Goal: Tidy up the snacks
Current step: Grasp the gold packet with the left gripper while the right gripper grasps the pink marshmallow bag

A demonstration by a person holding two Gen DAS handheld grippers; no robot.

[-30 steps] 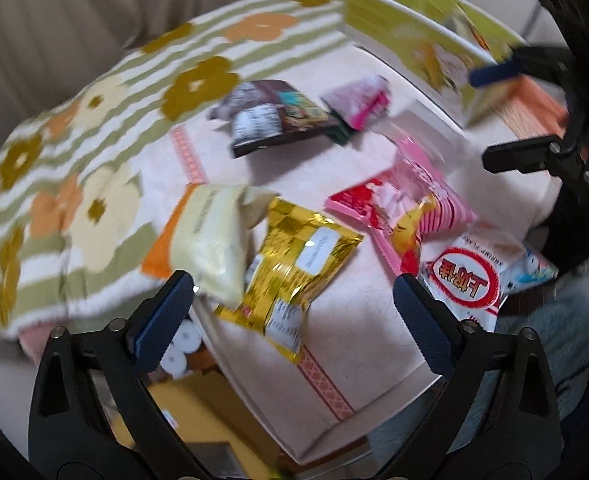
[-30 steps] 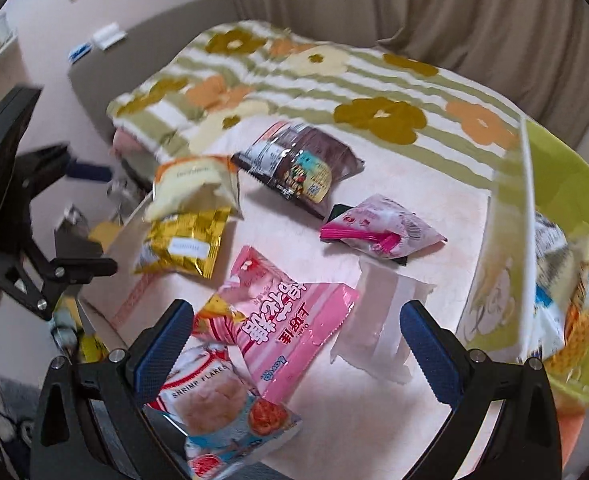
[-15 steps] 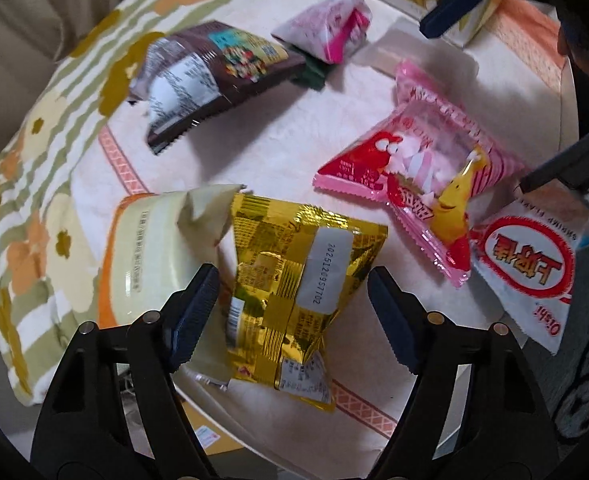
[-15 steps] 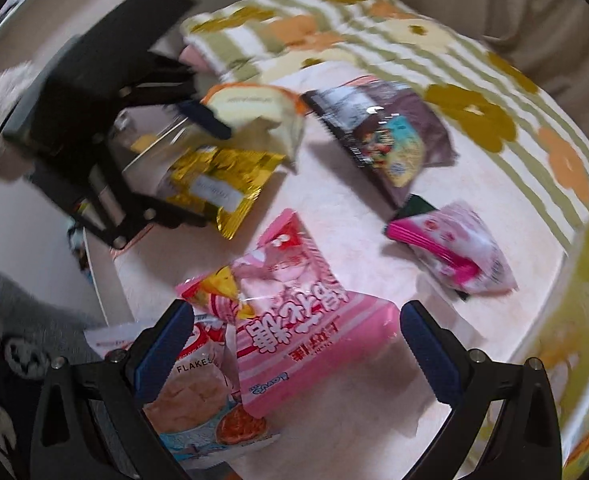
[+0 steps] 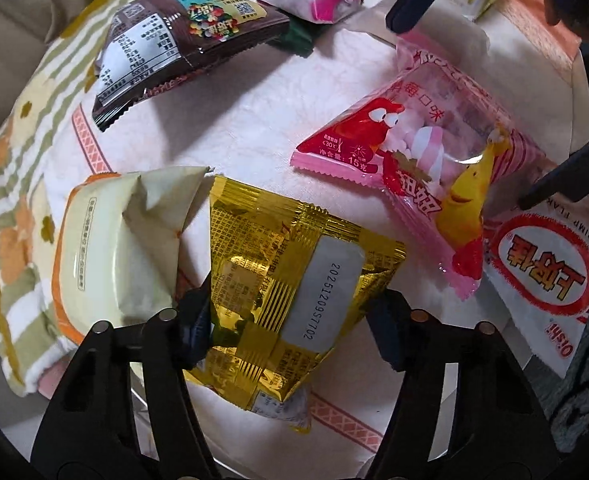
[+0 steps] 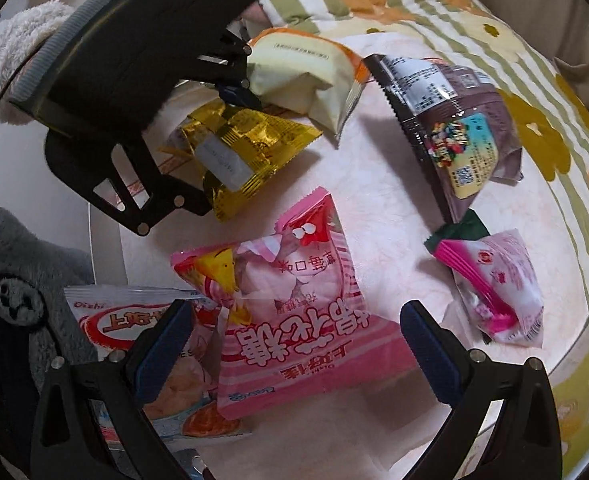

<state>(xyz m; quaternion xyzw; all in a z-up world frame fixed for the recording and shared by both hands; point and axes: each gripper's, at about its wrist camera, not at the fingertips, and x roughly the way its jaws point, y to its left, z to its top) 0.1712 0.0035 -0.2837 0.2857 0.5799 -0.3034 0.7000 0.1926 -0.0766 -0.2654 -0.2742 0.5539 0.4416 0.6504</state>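
Your left gripper [image 5: 290, 320] is closing around the gold snack packet [image 5: 294, 280] on the table [image 5: 234, 132], pads seemingly touching it, while your right gripper [image 6: 294, 344] hangs open astride the pink marshmallow bag [image 6: 286, 320].

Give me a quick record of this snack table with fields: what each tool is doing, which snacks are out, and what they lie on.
left tool: closing around the gold packet, pads at its edges
right tool: open, over the pink marshmallow bag
other snacks: brown bag, cream packet, shrimp flakes bag, small pink pack
surface: pale cloth
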